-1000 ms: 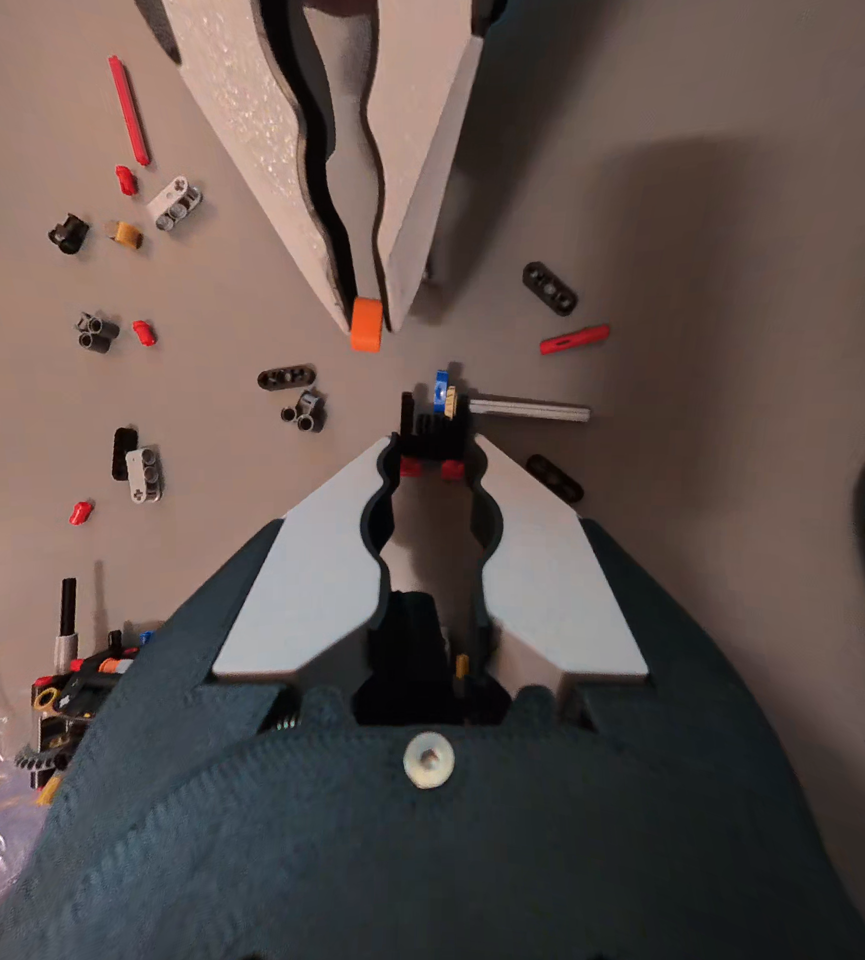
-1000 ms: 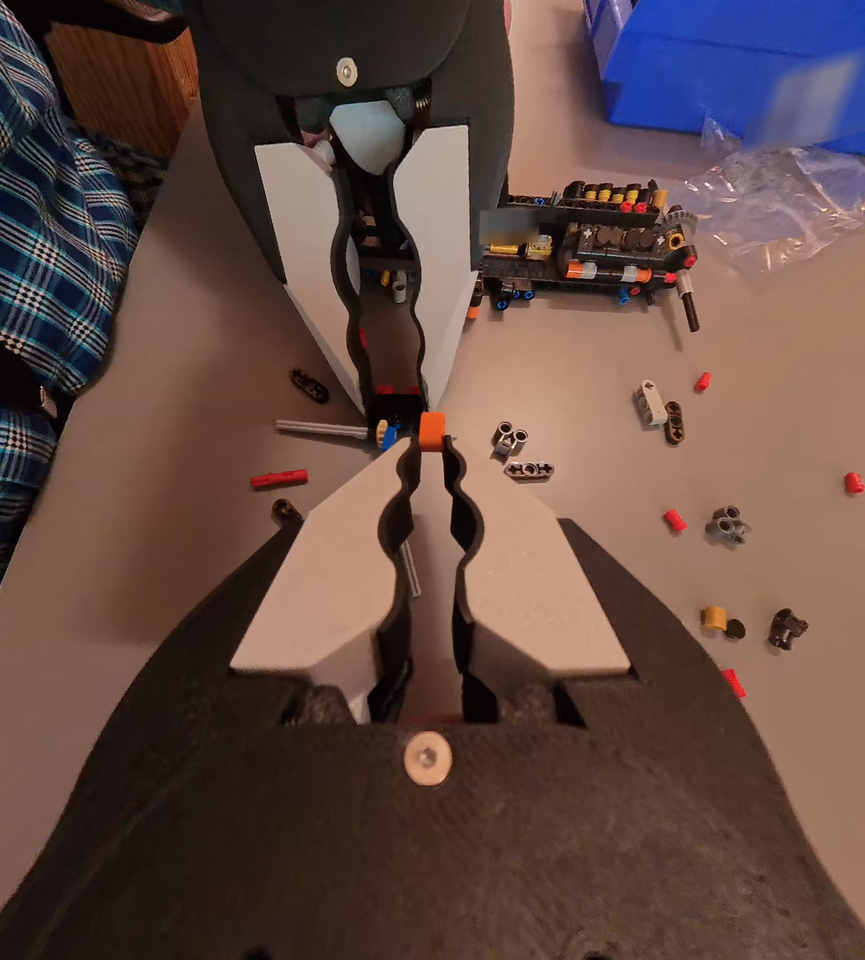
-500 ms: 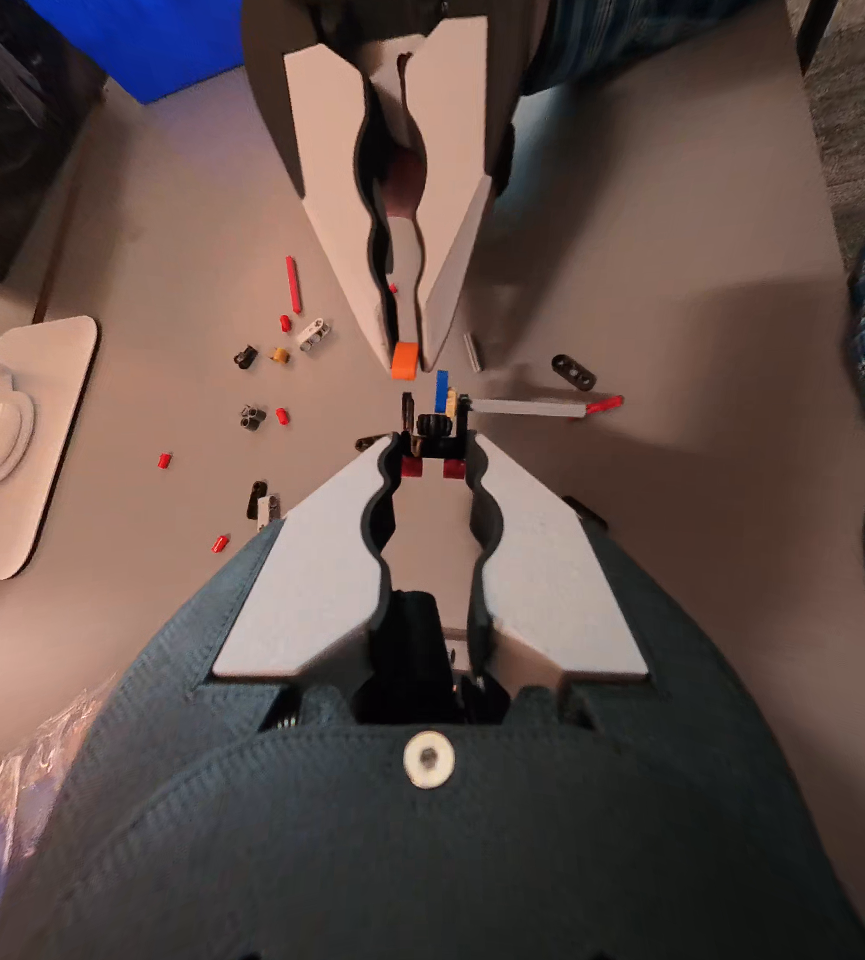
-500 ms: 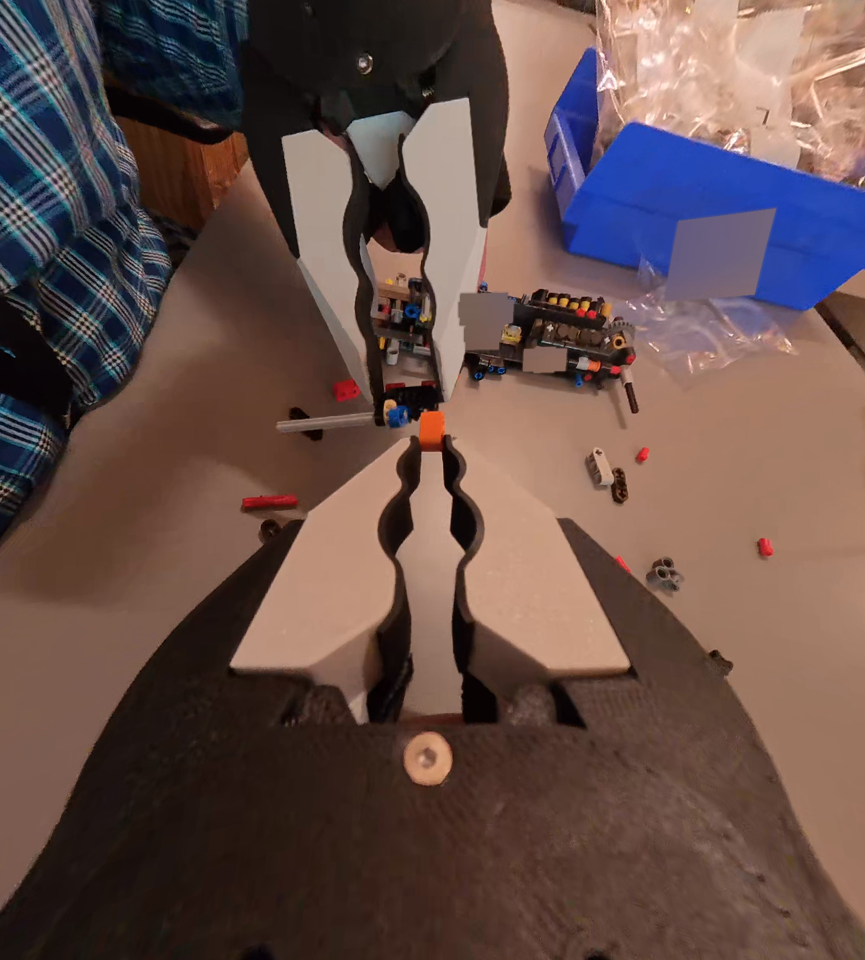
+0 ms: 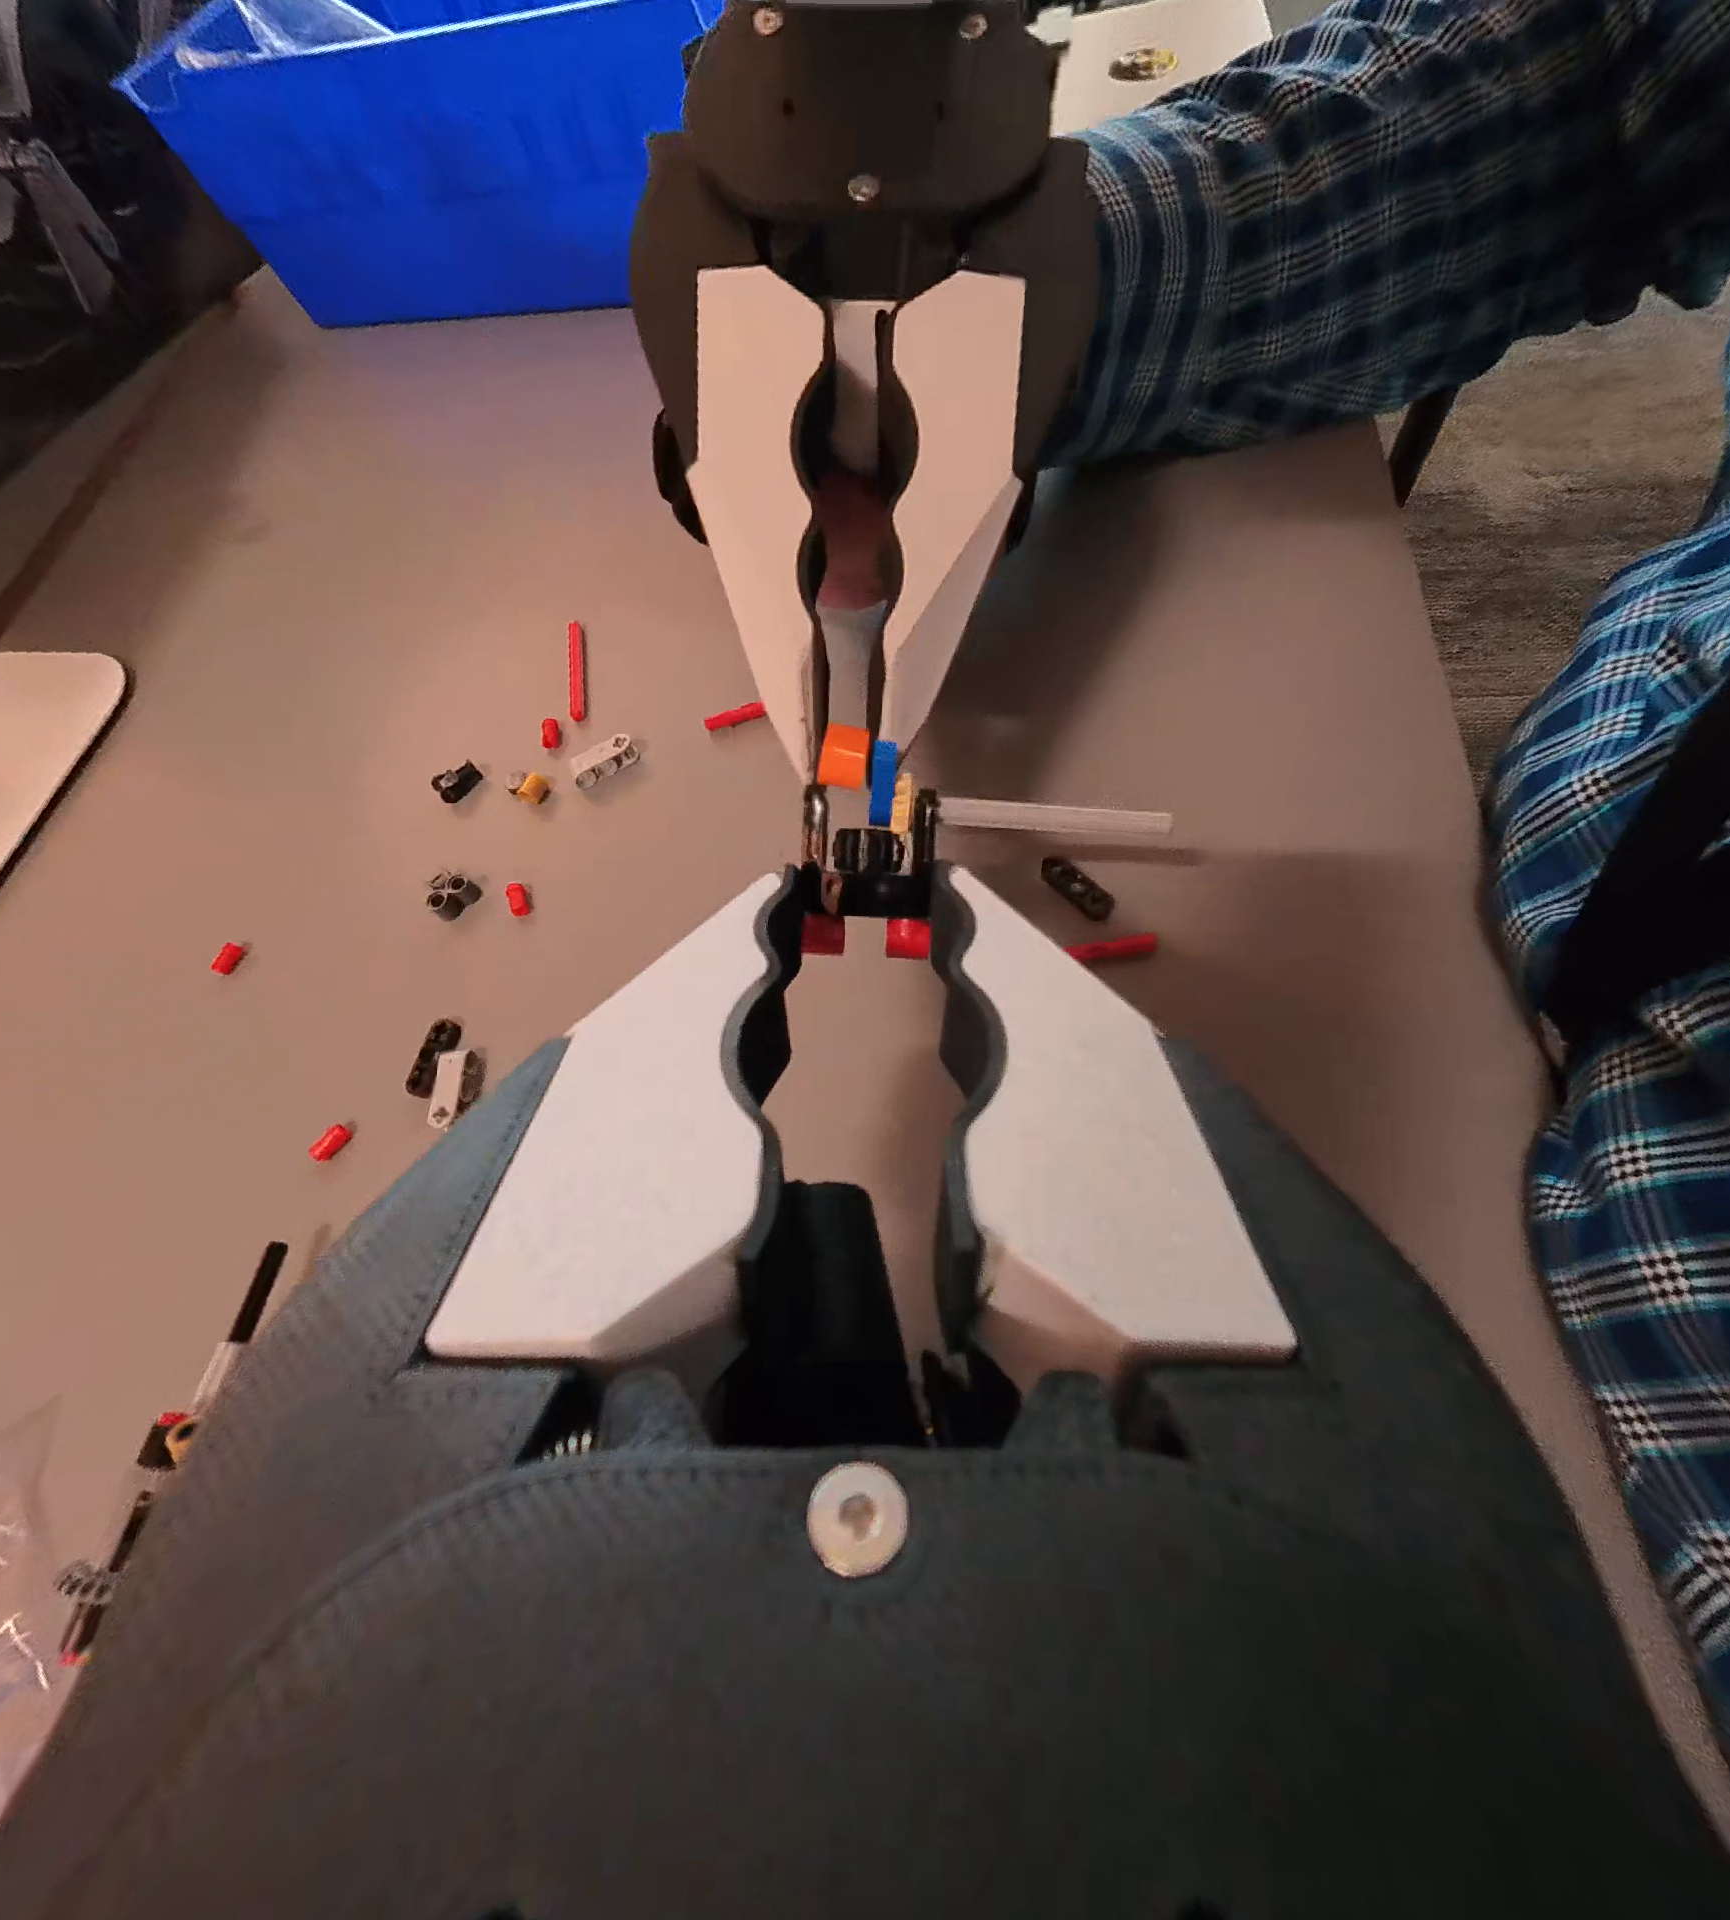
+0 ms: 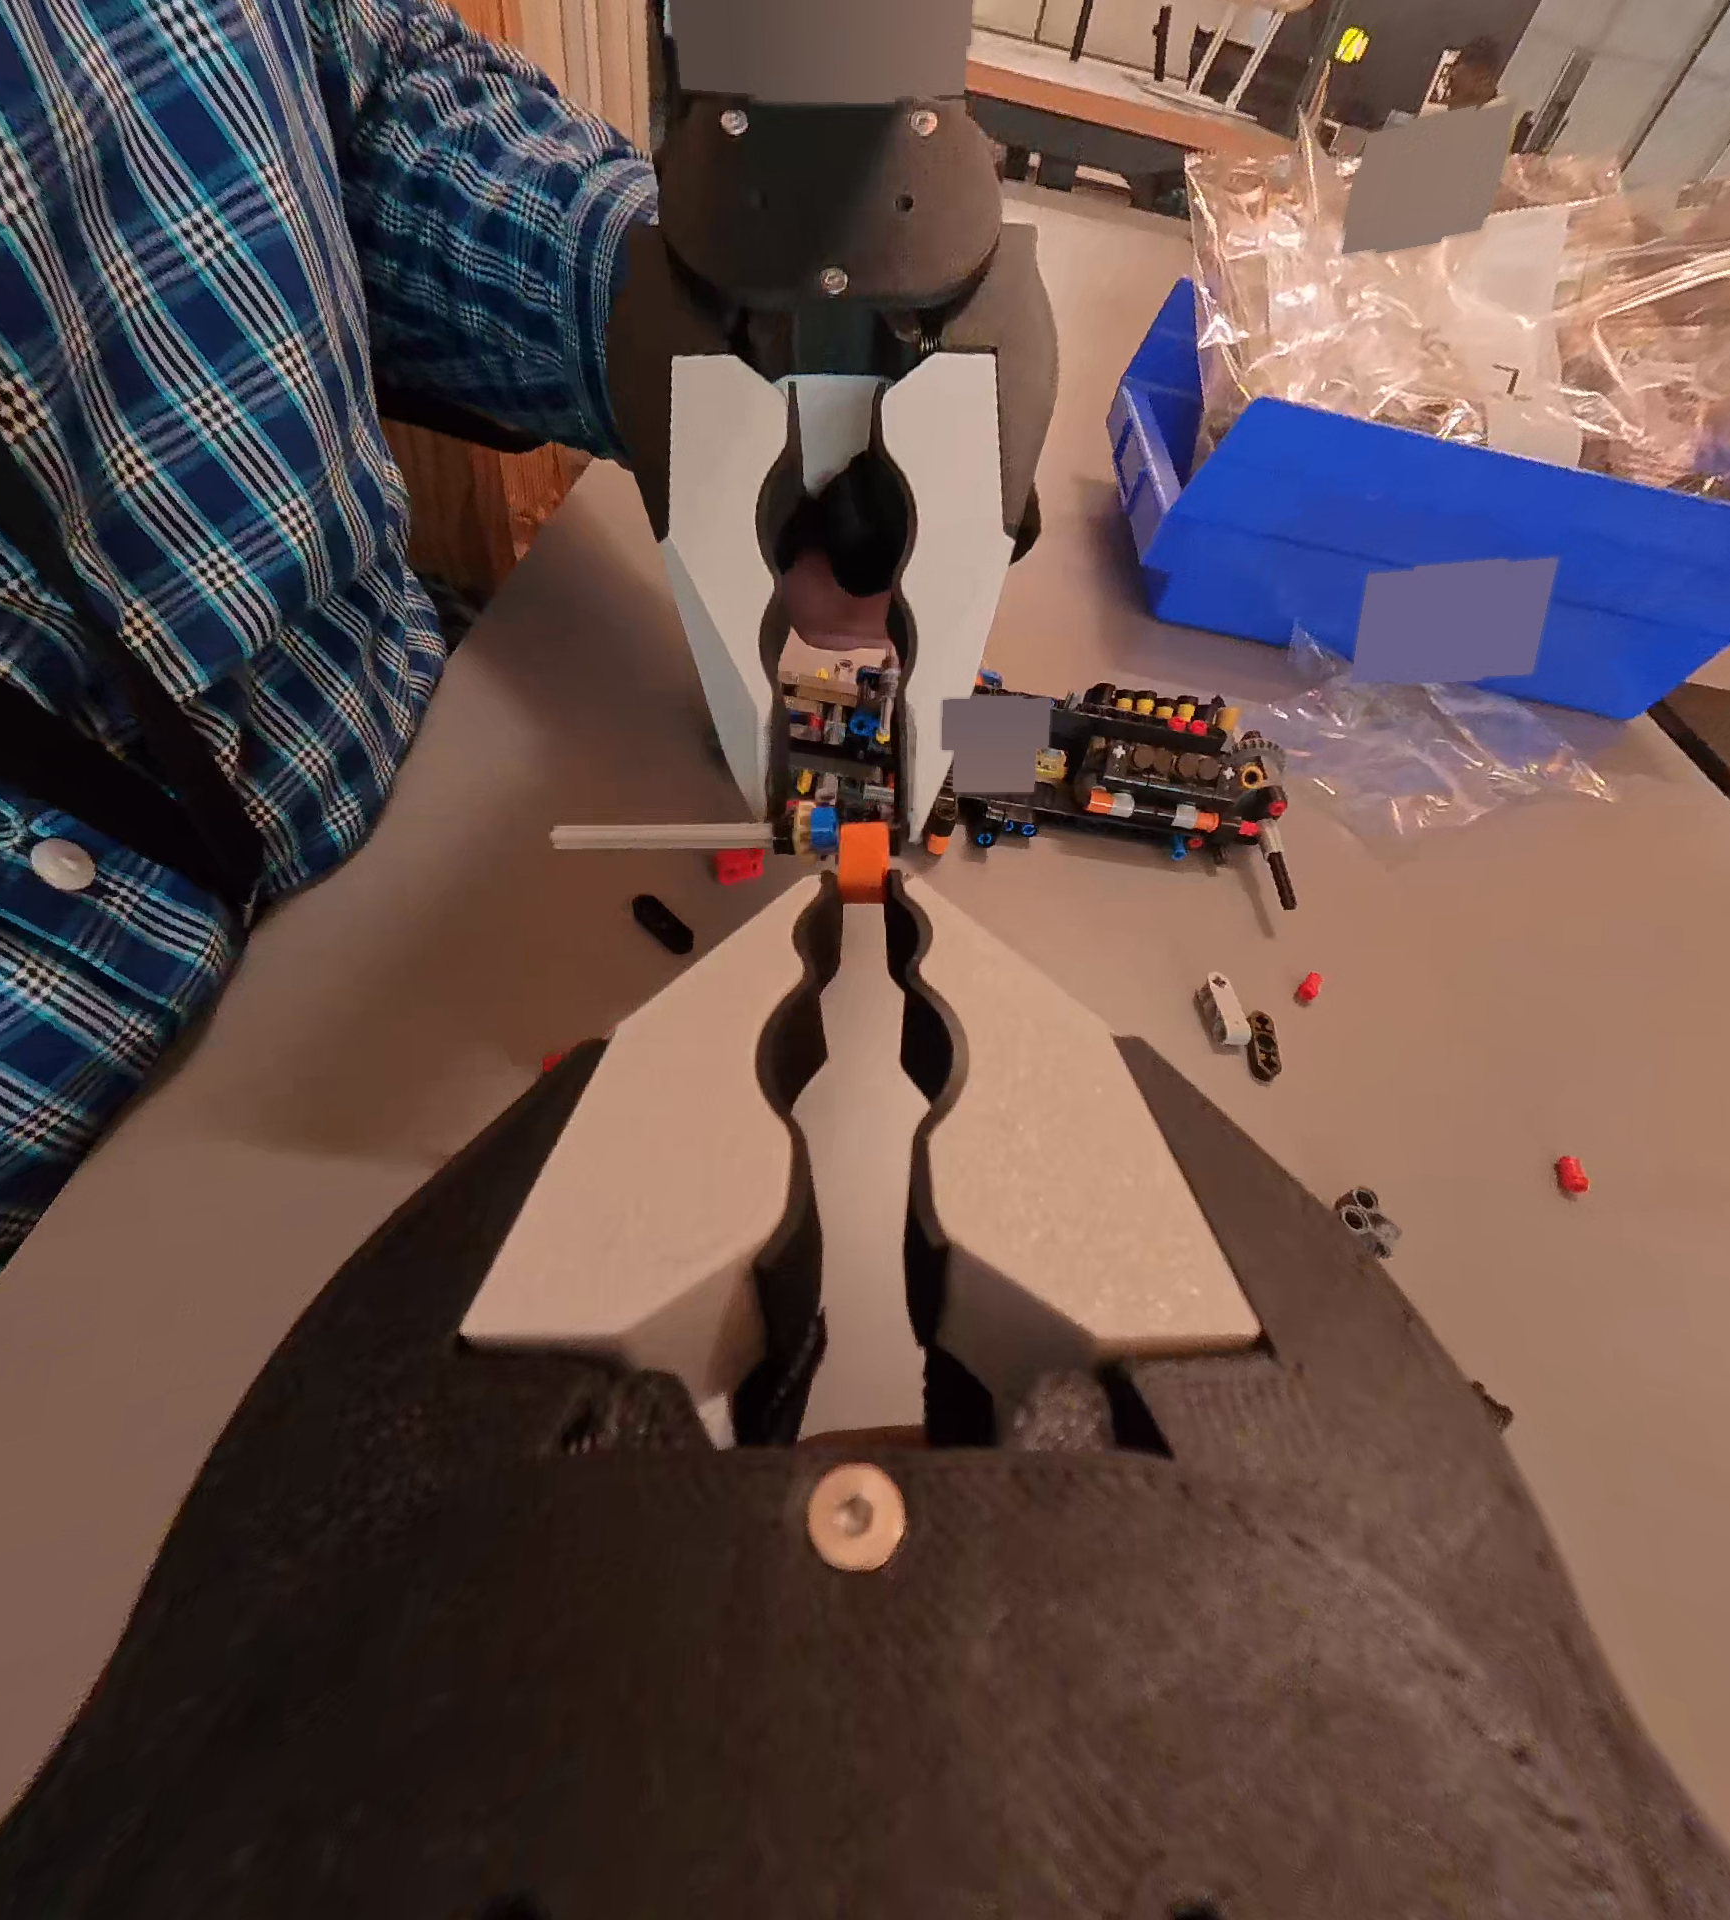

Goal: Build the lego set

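Above the grey table (image 5: 341, 540), you bring two grippers nose to nose; the left gripper (image 5: 866, 899) is clenched on a small black sub-assembly (image 5: 866, 862) with two red pins (image 5: 908, 937) showing just inside its tips, held up off the surface so the axle end faces its partner; the right gripper (image 6: 859, 883) pinches an orange bush (image 6: 862, 854) at its very tips, leaving most of the piece proud so it can be pushed on.

A long grey axle (image 5: 1053, 819) juts sideways out of the sub-assembly, with a blue piece (image 5: 883, 779) and a tan piece threaded near its inner end; the bush sits touching or just beside the blue piece, and whether it is already on the shaft you cannot tell from either view.

You appear to be mid-mating; both tools are raised clear of the table, which likely gives room to line up the bore without loose parts in the way.

The larger built chassis (image 6: 1152, 774) waits behind on the table, near a blue bin (image 6: 1443, 561) stuffed with clear plastic bags (image 6: 1463, 270); scattered red pins, black connectors and grey connectors lie well apart from the work, within reach for later steps; much of the set looks unbuilt.
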The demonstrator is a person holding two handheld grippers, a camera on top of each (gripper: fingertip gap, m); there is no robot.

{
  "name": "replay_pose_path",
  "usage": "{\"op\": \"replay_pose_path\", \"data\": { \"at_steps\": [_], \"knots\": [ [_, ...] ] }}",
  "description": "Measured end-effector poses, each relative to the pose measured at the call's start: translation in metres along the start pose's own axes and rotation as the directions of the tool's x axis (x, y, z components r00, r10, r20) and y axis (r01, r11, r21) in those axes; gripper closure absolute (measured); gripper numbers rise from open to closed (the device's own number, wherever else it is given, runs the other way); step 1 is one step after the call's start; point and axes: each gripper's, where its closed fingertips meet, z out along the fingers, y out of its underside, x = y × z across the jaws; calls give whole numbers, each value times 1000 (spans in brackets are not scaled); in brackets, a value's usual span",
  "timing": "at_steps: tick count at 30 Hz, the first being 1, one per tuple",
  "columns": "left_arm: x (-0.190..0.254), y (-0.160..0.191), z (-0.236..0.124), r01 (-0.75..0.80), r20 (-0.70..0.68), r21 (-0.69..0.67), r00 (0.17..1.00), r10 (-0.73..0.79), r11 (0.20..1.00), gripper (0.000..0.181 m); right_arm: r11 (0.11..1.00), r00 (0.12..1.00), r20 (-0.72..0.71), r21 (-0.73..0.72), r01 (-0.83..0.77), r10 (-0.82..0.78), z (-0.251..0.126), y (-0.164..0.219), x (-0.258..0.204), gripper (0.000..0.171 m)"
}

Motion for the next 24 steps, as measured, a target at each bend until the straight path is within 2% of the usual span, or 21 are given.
{"op": "replay_pose_path", "data": {
  "at_steps": [12, 24],
  "knots": [
    [2, -7, 0, -50, 16, 31, 999, 49, 998, 158, 999, 998, 35, 21, -49, 48, 2, -3, -4, 166],
    [2, -7, 0, 78, -19, 65, 997, -77, 995, 158, 991, 991, 53, 48, -129, 126, 2, -5, -3, 166]
  ]
}}
